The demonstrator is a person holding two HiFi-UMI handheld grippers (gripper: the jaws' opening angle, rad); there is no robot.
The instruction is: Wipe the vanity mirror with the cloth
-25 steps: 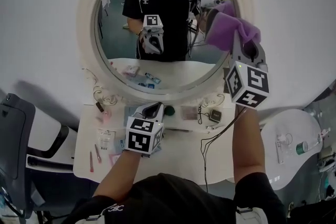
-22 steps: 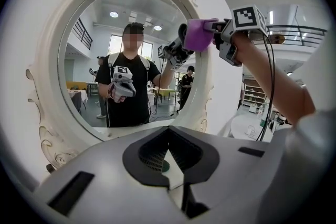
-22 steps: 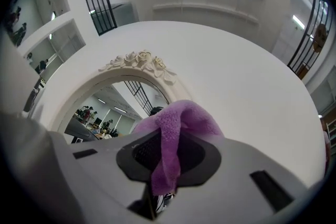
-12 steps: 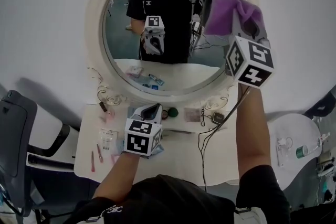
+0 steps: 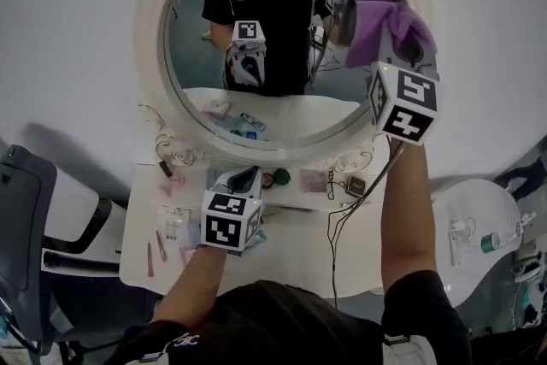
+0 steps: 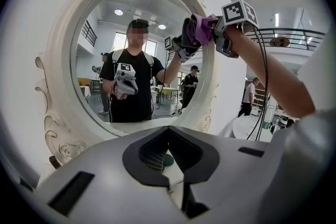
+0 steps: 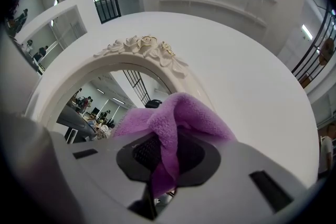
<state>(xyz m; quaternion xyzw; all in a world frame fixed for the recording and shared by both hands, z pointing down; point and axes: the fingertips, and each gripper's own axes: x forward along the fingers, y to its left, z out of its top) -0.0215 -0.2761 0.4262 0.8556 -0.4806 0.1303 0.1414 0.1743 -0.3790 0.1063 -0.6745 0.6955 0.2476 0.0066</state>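
The purple cloth (image 7: 176, 123) is pinched between the fingers of the right gripper (image 7: 153, 186), which are closed on a fold of it. The rest bunches up over and ahead of the fingertips. Just beyond those fingers the cloth lies against the vanity mirror (image 5: 197, 55), at the upper right edge of the glass beside the white frame. The left gripper view shows from the side what the right gripper view cannot: the cloth meets its own reflection at the rim, so it touches the glass. Only the right gripper view shows the carved roses (image 7: 147, 45) at the frame's top, above the fingers. The left gripper (image 5: 246, 180) has its fingers drawn together with nothing held; past them a small green round thing (image 5: 281, 177) shows. The head view places these fingers low over the white bench (image 5: 291, 248), well below the cloth, pointing at the foot of the mirror, with a black cable (image 5: 342, 222) to their right.
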